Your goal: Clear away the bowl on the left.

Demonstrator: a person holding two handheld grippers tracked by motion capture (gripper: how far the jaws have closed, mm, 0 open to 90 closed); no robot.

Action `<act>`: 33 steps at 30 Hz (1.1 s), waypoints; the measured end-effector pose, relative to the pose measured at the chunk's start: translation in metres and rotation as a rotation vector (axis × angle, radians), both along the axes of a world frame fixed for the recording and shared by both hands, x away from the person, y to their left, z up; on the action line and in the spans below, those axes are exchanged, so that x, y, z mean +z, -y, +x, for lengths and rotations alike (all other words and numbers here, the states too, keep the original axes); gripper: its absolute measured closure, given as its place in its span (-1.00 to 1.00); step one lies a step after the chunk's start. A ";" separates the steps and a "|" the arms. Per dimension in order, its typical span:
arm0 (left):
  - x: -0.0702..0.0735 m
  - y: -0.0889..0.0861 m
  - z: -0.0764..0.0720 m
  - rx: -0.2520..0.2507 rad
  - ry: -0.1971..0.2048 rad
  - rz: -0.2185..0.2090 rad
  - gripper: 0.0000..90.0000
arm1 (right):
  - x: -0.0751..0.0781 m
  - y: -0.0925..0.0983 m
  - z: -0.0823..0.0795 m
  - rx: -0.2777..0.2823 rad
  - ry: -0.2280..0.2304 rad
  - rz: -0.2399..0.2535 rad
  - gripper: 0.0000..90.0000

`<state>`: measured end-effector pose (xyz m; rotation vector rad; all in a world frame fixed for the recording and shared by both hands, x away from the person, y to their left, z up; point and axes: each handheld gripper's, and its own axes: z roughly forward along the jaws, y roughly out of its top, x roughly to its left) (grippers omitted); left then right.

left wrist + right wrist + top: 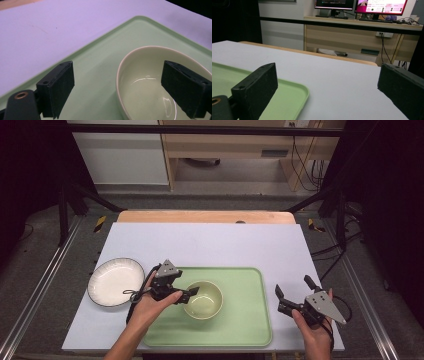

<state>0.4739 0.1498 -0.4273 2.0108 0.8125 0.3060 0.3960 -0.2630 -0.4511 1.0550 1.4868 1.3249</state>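
your left gripper (192, 293) is standing wide, straddling the near rim of the pale bowl (203, 299) sitting on the green tray (250, 320); the pads aren't pressing it. your right gripper (292, 292), also wide and empty, is hovering well apart.

no readable text, monitor screens (359, 4) too blurred to read

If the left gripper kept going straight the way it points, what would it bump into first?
Probably the green bowl: the left gripper stands open with the bowl's near rim between its jaws, one jaw inside, one outside over the green tray.
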 end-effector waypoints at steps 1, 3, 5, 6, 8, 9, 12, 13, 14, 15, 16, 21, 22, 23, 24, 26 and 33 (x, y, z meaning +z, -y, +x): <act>0.000 -0.001 0.000 -0.004 0.009 0.000 -0.75 | 0.000 0.000 0.000 0.000 0.000 0.000 -0.93; 0.002 -0.002 -0.001 -0.008 0.029 -0.008 -0.76 | 0.000 0.000 0.000 0.000 0.000 0.000 -0.93; 0.003 -0.004 -0.002 -0.011 0.044 -0.014 -0.78 | 0.000 0.000 0.000 0.001 0.001 0.000 -0.93; 0.004 -0.005 -0.003 -0.010 0.048 -0.019 -0.78 | 0.000 0.000 0.000 0.000 0.002 0.000 -0.93; 0.004 -0.007 -0.003 -0.015 0.061 -0.022 -0.79 | 0.000 0.000 -0.001 0.000 0.002 0.000 -0.93; 0.004 -0.008 -0.004 -0.016 0.069 -0.023 -0.79 | 0.000 0.000 -0.001 -0.003 0.000 0.001 -0.93; 0.006 -0.013 -0.004 -0.012 0.077 -0.031 -0.79 | 0.000 0.001 -0.001 -0.004 0.001 0.000 -0.93; 0.006 -0.015 -0.004 -0.013 0.080 -0.035 -0.79 | 0.000 0.001 -0.001 -0.005 0.000 0.001 -0.93; 0.007 -0.017 -0.005 -0.011 0.085 -0.041 -0.79 | 0.000 0.001 -0.001 -0.004 0.003 0.002 -0.93; 0.008 -0.019 -0.005 -0.010 0.087 -0.042 -0.80 | 0.000 0.001 -0.001 -0.003 0.004 0.002 -0.93; 0.009 -0.023 -0.006 -0.006 0.093 -0.054 -0.80 | 0.000 0.001 -0.001 -0.004 0.003 0.001 -0.93; 0.012 -0.030 -0.006 -0.001 0.105 -0.076 -0.92 | 0.000 0.001 -0.001 -0.004 0.003 0.003 -0.93; 0.013 -0.031 -0.006 0.003 0.107 -0.079 -0.92 | 0.000 0.001 -0.001 -0.004 0.004 0.002 -0.93; 0.013 -0.033 -0.006 0.005 0.110 -0.084 -0.92 | 0.000 0.001 -0.001 -0.004 0.004 0.002 -0.93; 0.014 -0.035 -0.006 0.009 0.113 -0.091 -0.92 | 0.000 0.001 -0.001 -0.004 0.004 0.003 -0.93; 0.016 -0.038 -0.007 0.017 0.124 -0.097 -0.92 | 0.000 0.001 -0.001 -0.005 0.005 0.002 -0.93; 0.018 -0.055 -0.009 0.043 0.173 -0.127 -0.92 | 0.001 0.002 -0.001 -0.007 0.006 0.006 -0.93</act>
